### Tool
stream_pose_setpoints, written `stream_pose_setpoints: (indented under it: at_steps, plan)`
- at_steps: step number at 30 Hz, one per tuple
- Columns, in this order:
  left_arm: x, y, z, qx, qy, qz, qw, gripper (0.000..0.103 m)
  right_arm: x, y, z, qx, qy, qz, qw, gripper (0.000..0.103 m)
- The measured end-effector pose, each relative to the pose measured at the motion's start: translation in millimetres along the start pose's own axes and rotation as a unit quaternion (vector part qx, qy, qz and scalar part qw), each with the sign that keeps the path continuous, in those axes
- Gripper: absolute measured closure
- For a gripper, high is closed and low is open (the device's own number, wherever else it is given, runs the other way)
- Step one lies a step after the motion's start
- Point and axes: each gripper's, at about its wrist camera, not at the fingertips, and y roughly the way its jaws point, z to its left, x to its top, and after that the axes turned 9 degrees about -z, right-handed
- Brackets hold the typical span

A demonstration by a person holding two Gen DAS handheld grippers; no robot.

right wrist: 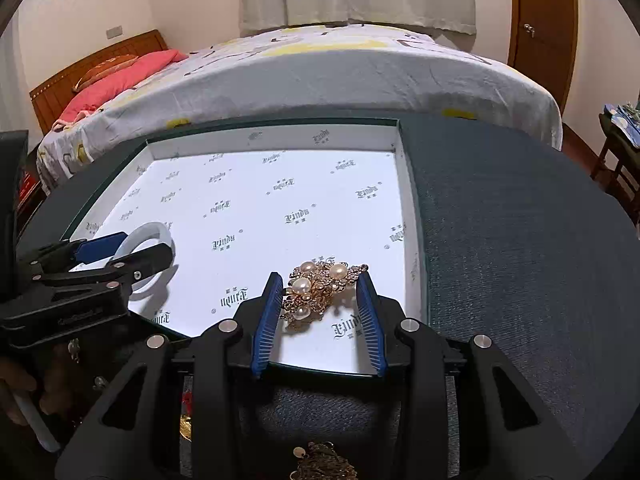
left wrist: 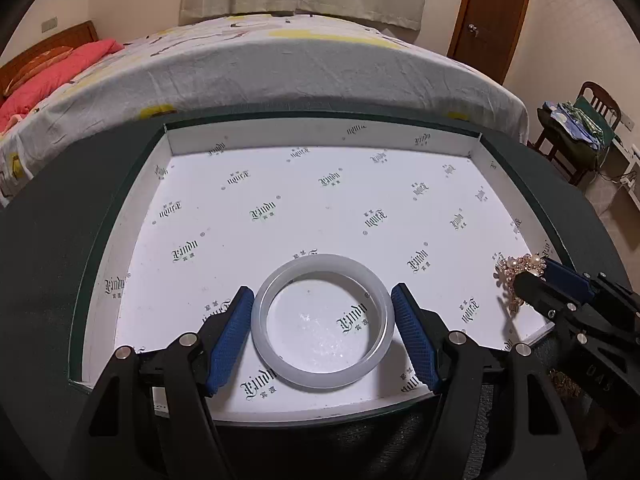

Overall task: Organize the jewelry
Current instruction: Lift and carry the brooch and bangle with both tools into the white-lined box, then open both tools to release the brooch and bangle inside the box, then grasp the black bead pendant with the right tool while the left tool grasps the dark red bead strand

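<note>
Jaws of the left gripper (left wrist: 322,300) set wide around a milky white bangle (left wrist: 322,322), one blue pad (left wrist: 230,340) at each side of the ring; pads against its outer edge or just off it, cannot tell which. Bangle lying flat on the white printed floor of a shallow tray (left wrist: 320,136), toward the near left of it. Jaws of the right gripper (right wrist: 320,286) narrower, flanking a gold brooch set with pearls (right wrist: 318,290); left pad against the brooch's edge, right pad beside its far tip, actual clamping not clear. Brooch low over the tray floor (right wrist: 280,184) near the right wall, whether resting or lifted unclear, shadow directly under it.

From the left wrist view, right gripper (left wrist: 520,280) at the tray's right side with the brooch (left wrist: 520,266) at its tips. From the right wrist view, left gripper (right wrist: 132,246) at the tray's left with the bangle (right wrist: 148,236) between its fingers, and a hand (right wrist: 24,396) on its handle.

Tray seated on a dark teal fabric-covered table (right wrist: 520,260). More gold jewelry (right wrist: 324,462) on the table just below the right gripper, partly hidden. Behind the table, a bed (left wrist: 280,72) with a patterned sheet and a pink pillow (left wrist: 44,80).
</note>
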Motion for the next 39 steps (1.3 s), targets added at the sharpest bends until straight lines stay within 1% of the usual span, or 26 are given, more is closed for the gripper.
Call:
stream_pose_setpoints:
  at_steps: [3,5,7,10,13,15,17,21,25,28,32,39]
  plan:
    - [-0.4,0.3,-0.7,-0.001,0.000,0.000,1.0000,0.033,0.0,0.0,-0.3,0.001,0.001,0.001,1.000,0.065]
    - [-0.3,1.0,-0.6,-0.003,-0.001,-0.001,1.0000,0.030,0.7,-0.1,-0.1,0.002,0.001,0.001,1.000,0.065]
    - [-0.4,1.3,-0.5,-0.004,-0.002,0.000,1.0000,0.028,0.8,-0.5,-0.2,0.005,0.004,0.000,1.000,0.063]
    - [0.4,0.1,-0.2,-0.005,-0.005,-0.001,1.0000,0.028,2.3,-3.7,0.4,0.010,0.008,-0.003,1.000,0.054]
    - [3.2,-6.0,0.0,-0.005,-0.008,-0.009,0.9999,0.027,5.3,-13.7,1.1,0.011,0.013,-0.012,1.000,0.053]
    - [5.2,-15.8,0.8,-0.003,-0.013,-0.019,0.9997,0.027,6.7,-25.1,2.5,0.012,0.013,-0.021,1.000,0.053]
    - [5.7,-33.0,1.2,0.000,-0.017,-0.040,0.9991,0.027,5.9,-36.4,4.0,0.012,0.011,-0.028,0.999,0.053]
    - [-1.5,-67.7,0.1,0.013,-0.010,-0.074,0.9971,0.027,-4.6,-66.8,6.8,0.012,0.009,-0.040,0.999,0.053]
    - [-19.8,-99.6,1.7,0.026,-0.017,-0.085,0.9959,0.027,-20.5,-92.1,10.7,0.015,0.009,-0.040,0.999,0.053]
    - [-34.6,-116.9,3.7,0.030,-0.031,-0.081,0.9957,0.027,-34.9,-109.1,16.5,0.015,0.002,-0.038,0.999,0.053]
    - [-59.8,-138.3,3.4,0.044,-0.030,-0.078,0.9955,0.027,-54.0,-127.8,21.3,0.021,0.001,-0.037,0.999,0.054]
    - [-99.0,-160.5,4.0,0.069,-0.027,-0.070,0.9948,0.027,-80.2,-147.7,36.5,0.037,-0.008,-0.045,0.998,0.055]
